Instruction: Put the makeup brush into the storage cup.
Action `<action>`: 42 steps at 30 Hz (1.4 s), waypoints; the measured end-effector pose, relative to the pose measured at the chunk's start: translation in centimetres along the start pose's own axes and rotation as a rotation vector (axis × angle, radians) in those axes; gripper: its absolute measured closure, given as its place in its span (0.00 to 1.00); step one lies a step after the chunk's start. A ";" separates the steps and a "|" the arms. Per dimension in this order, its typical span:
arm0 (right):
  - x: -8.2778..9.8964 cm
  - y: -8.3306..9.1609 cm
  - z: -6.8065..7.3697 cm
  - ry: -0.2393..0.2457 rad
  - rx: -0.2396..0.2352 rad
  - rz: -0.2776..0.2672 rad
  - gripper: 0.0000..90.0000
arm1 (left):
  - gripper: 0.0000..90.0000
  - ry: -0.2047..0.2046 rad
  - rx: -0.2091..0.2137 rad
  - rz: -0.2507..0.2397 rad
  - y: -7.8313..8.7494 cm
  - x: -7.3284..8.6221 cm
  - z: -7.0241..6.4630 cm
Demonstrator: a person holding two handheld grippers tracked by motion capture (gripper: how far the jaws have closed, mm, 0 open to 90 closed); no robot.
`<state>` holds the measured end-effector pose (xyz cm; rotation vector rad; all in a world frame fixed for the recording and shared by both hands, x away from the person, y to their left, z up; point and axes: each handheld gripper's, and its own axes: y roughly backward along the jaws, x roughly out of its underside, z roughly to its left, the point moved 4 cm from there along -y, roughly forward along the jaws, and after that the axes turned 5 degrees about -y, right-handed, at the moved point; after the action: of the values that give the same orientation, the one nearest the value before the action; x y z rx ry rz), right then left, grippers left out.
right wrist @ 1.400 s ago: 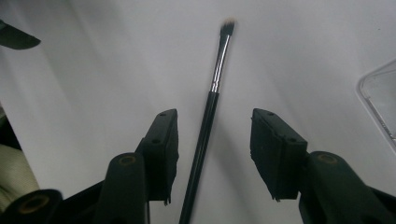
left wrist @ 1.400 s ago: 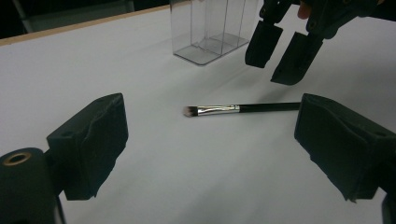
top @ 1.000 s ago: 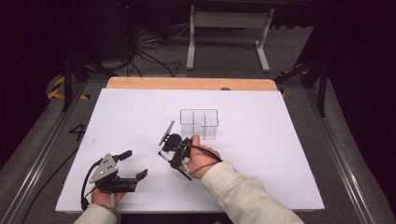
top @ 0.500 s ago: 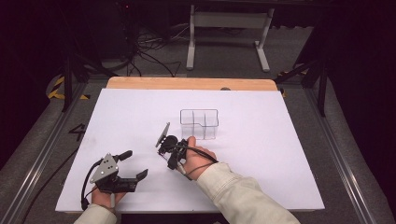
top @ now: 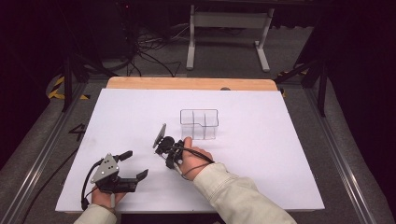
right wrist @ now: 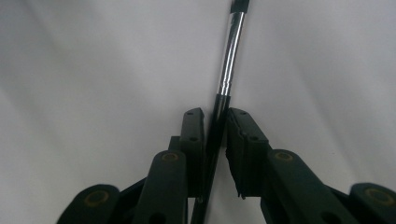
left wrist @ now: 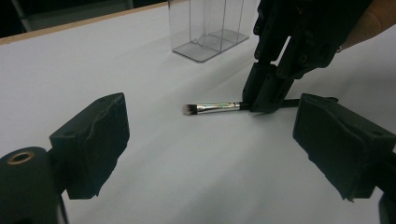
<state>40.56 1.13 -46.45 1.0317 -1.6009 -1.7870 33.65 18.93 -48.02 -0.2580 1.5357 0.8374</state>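
Leftmost, near the table's (top: 280, 140) front-left corner — left gripper (top: 133, 164), jaws wide apart, nothing between. Toward the middle, right gripper (top: 161, 140), jaws just closing, clamped on a makeup brush (left wrist: 212, 107) lying flat — clear organizer (top: 199, 123) just behind.

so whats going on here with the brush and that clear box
A person works at a white table with a gripper in each hand. The right gripper has its tips down on the table and its jaws have just been closing around the black handle of a small makeup brush, which lies flat on the surface. The left gripper rests open near the table's front edge, holding nothing. A clear divided organizer stands empty just beyond the brush.
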 end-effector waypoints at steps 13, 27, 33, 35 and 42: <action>0.1 0.0 0.0 -0.009 0.013 0.005 0.93 | 0.13 0.003 0.003 0.001 0.0 0.0 0.1; 0.8 2.2 -0.7 -0.024 -0.003 -0.100 0.93 | 0.13 0.008 0.008 -0.001 0.0 0.0 0.1; 1.3 4.0 -0.8 -0.018 -0.022 -0.174 0.93 | 0.13 0.011 0.008 -0.003 0.0 0.0 0.1; 1.5 4.7 -0.8 -0.016 -0.028 -0.198 0.93 | 0.13 0.007 0.009 0.001 0.0 0.0 0.1; 2.0 6.9 -1.1 -0.014 -0.045 -0.314 0.93 | 0.13 0.011 0.014 0.003 0.0 0.0 0.1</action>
<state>39.56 -2.19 -40.03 1.3101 -1.4619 -2.0254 33.72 19.03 -48.03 -0.2505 1.5524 0.8290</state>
